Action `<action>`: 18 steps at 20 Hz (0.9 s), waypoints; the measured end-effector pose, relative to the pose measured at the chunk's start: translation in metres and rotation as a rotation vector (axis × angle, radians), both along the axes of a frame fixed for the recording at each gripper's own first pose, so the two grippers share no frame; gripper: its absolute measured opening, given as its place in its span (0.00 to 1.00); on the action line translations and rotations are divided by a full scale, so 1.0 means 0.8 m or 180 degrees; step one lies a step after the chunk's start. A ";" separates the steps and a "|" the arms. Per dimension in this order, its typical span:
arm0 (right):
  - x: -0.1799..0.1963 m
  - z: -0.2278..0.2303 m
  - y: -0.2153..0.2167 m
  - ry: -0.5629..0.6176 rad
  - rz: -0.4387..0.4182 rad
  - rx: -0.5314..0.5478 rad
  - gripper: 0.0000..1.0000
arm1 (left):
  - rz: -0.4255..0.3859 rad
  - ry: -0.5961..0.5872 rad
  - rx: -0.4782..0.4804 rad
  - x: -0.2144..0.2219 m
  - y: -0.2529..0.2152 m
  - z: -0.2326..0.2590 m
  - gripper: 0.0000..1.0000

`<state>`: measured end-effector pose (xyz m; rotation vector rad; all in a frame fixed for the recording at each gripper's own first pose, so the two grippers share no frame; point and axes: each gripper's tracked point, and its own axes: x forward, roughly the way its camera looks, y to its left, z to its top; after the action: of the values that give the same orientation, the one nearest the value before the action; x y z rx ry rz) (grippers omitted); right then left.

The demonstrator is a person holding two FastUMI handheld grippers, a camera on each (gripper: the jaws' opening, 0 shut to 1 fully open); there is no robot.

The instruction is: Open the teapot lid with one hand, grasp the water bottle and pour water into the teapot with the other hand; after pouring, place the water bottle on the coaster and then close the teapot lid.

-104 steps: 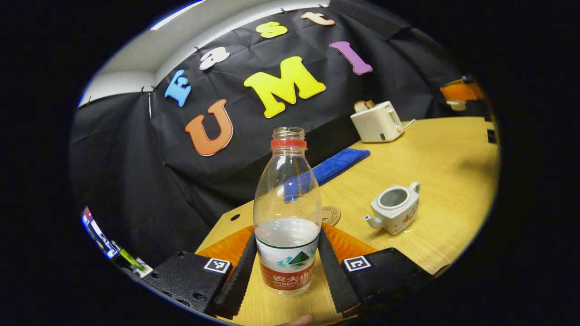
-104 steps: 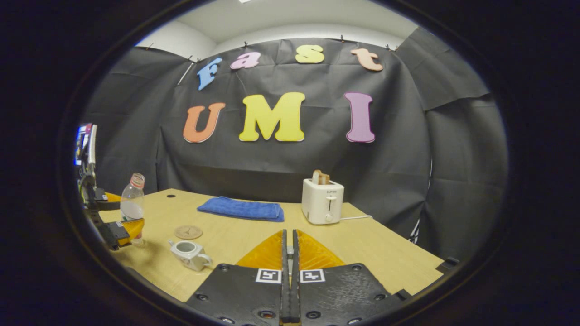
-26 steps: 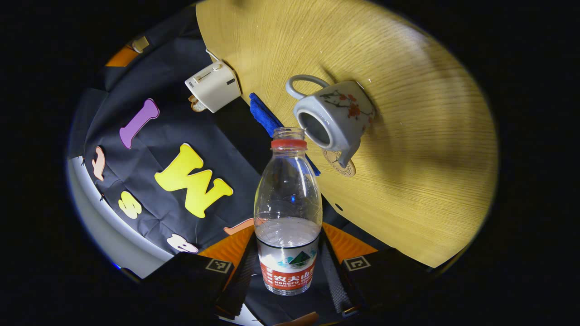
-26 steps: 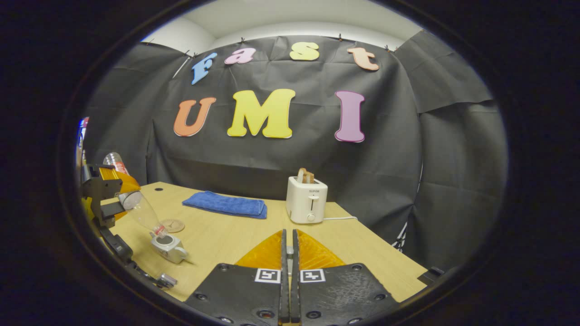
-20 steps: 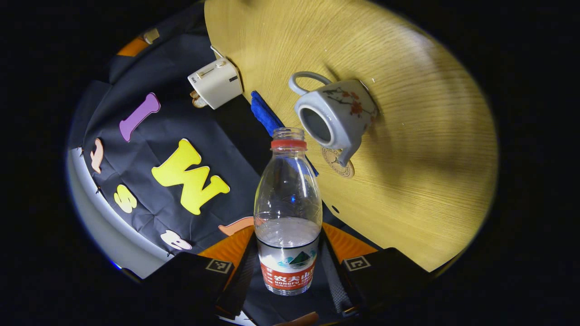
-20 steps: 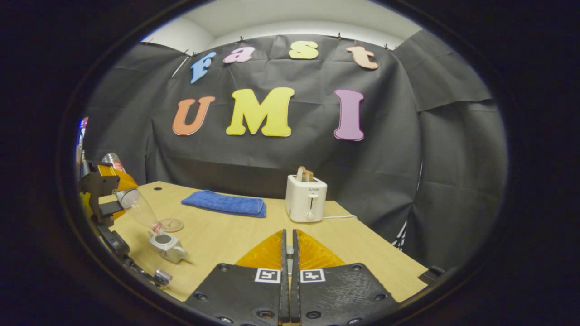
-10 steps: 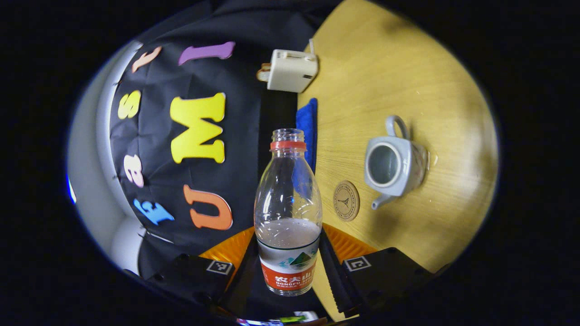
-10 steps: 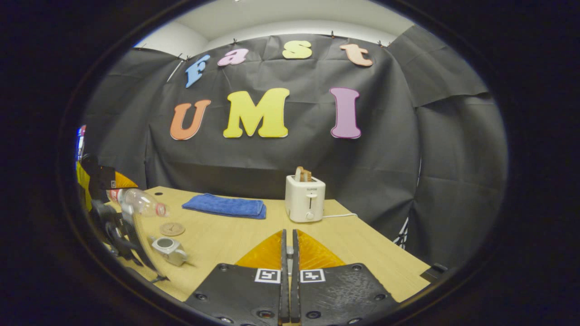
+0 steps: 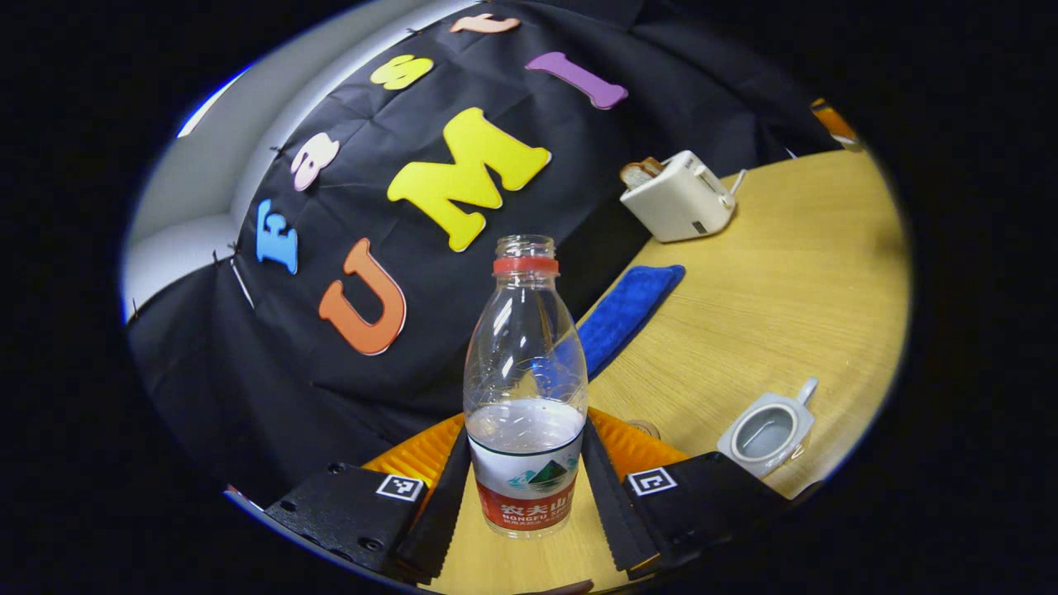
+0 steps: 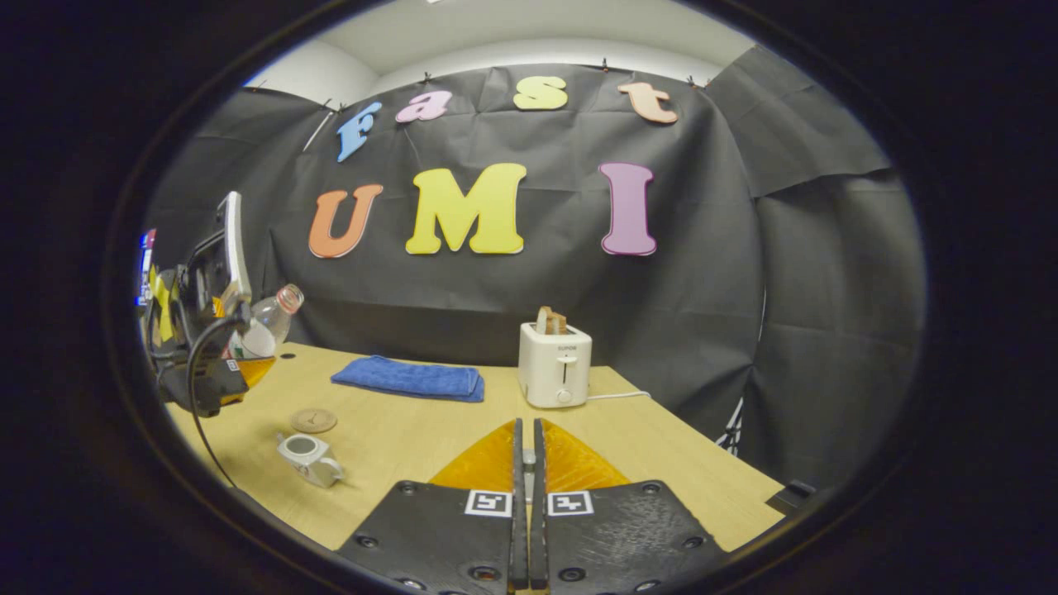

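Observation:
A clear water bottle [image 9: 525, 388] with a red neck ring, no cap and a little water stands between my left gripper's [image 9: 525, 430] fingers, which are shut on its labelled lower part. In the right gripper view the bottle [image 10: 266, 329] leans slightly in the left gripper [image 10: 207, 368], held above the table's left end. The white teapot [image 9: 767, 428] sits lidless on the table, also seen in the right gripper view [image 10: 310, 457]. The round coaster [image 10: 313, 420] lies just behind it. My right gripper [image 10: 526, 496] hovers over the table, shut, with a small pale piece pinched between its fingers, seemingly the lid's knob.
A folded blue cloth [image 10: 407, 377] lies at the back of the wooden table [image 10: 661, 463], and a white toaster [image 10: 555, 365] with bread stands to its right, its cord trailing right. The cloth [image 9: 628, 314] and toaster [image 9: 678, 197] show beyond the bottle too.
The left gripper has swung the bottle from mouth-down over the teapot back to nearly upright and drawn it up and away to the left. The right gripper has stayed shut in place.

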<state>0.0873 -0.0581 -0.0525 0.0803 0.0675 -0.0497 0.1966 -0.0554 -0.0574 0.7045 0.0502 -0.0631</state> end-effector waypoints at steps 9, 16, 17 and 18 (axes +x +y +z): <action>0.019 -0.025 0.005 0.0040 0.0011 0.0044 0.01 | -0.0340 -0.0092 -0.1576 0.042 -0.026 -0.023 0.75; 0.023 -0.028 0.015 -0.0004 0.0007 -0.0034 0.01 | -0.0324 0.0147 -0.2239 0.074 -0.016 -0.045 0.76; 0.024 -0.029 0.015 -0.0008 0.0004 -0.0045 0.01 | -0.0317 0.0156 -0.2358 0.078 -0.013 -0.046 0.76; 0.025 -0.029 0.014 -0.0012 -0.0006 -0.0058 0.01 | -0.0328 0.0162 -0.2441 0.081 -0.013 -0.046 0.76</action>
<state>0.1071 -0.0468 -0.0755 0.0624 0.0633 -0.0519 0.2610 -0.0654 -0.0941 -0.0619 0.0343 -0.1873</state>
